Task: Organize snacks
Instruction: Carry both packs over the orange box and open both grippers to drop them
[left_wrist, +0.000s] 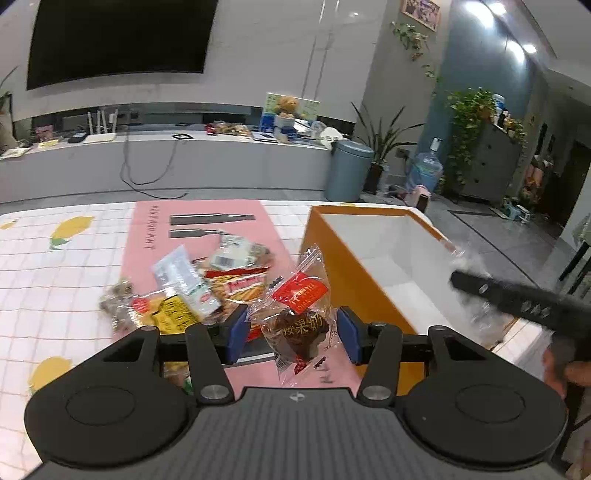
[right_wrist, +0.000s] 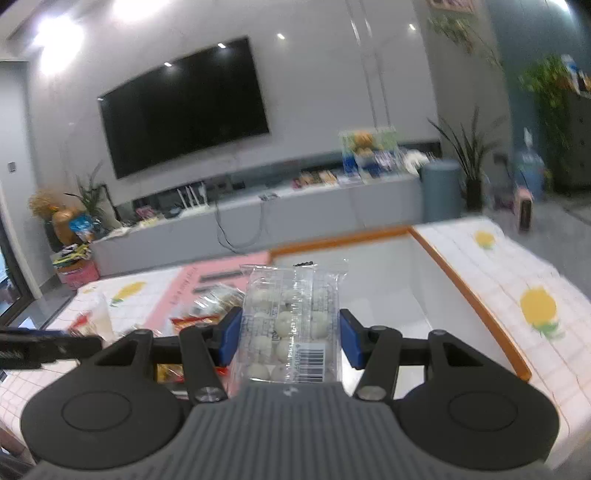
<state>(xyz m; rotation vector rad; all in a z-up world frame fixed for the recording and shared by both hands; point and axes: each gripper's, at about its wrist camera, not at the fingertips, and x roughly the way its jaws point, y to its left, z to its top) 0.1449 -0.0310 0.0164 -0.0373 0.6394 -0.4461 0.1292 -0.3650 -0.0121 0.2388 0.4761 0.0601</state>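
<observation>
Nearest in the left wrist view: left tool (left_wrist: 293, 334), blue pads partly closed on a clear-wrapped chocolate pastry (left_wrist: 301, 325) with a red label, wrapper pinched from both sides and lifted clear of the tabletop (left_wrist: 66, 291). Just beyond the pads, on the pink mat (left_wrist: 258, 218) in the middle of the tabletop: a loose heap of snack packets (left_wrist: 195, 284), among them a red-and-white cracker pack, a yellow-labelled bag and a pale sachet. To the right of the heap, at the tabletop's far right corner: an orange box (left_wrist: 332, 266) with a white inside, standing open, apparently bare as far as visible. Over its right wall, blurred: the right tool's black arm with a clear packet, a hand (left_wrist: 569, 369) below it.

Nearest in the right wrist view: right tool (right_wrist: 290, 338), pads partly closed on a clear pack of white candy balls (right_wrist: 291, 325) with a barcode, held upright between them and above the near end of the orange box. Left of it, the snack heap on the pink mat, soft with blur. Farther off, beyond the tabletop's far edge: a grey low counter (left_wrist: 166, 151), a dark wall screen (right_wrist: 184, 107), a grey bin (left_wrist: 349, 170) and potted plants (left_wrist: 469, 122).
</observation>
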